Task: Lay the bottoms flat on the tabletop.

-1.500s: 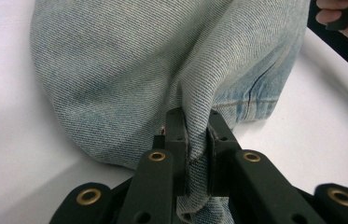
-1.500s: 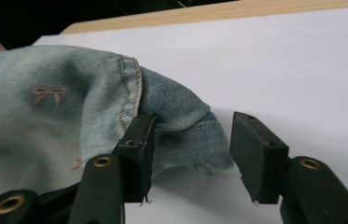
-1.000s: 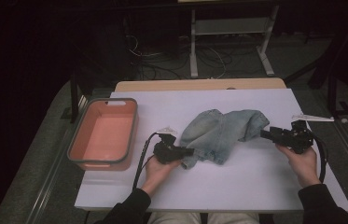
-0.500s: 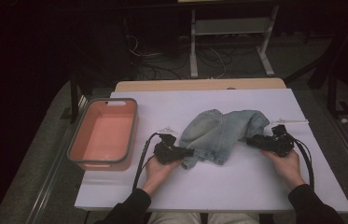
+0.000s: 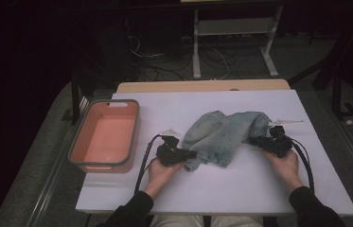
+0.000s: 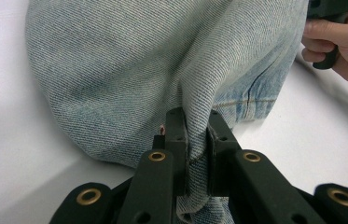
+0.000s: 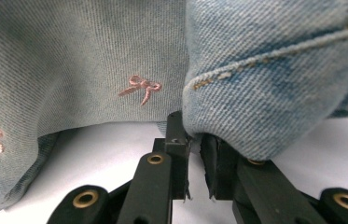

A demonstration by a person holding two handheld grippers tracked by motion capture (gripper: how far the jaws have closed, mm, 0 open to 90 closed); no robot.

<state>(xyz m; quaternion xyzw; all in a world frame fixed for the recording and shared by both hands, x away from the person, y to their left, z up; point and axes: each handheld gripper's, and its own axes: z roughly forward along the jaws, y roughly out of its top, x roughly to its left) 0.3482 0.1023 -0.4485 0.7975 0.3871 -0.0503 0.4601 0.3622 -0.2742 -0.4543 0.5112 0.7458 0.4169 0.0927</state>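
Crumpled light-blue denim (image 5: 224,137) lying mid-table (image 5: 240,189), well right of the orange bin (image 5: 103,139). Left gripper (image 5: 190,154) at the denim's near-left edge, clamped on a fold of the cloth; seen clearly in the left gripper view, where the fold (image 6: 195,140) stands pinched between the two black jaws. Right gripper (image 5: 254,140) at the denim's right edge, held in the right hand (image 5: 285,163); jaws just been closing, now nearly together. In the right gripper view, a rolled hem (image 7: 255,93) bulging over the right jaw and hiding its tip, so cannot tell whether cloth is actually caught between the pads. Small pink embroidered bows (image 7: 140,87) on the paler face of the denim, left of that hem. Left hand (image 5: 160,172) resting on the table just below the denim's near-left corner. Bin standing at the table's left edge, apart from the denim.
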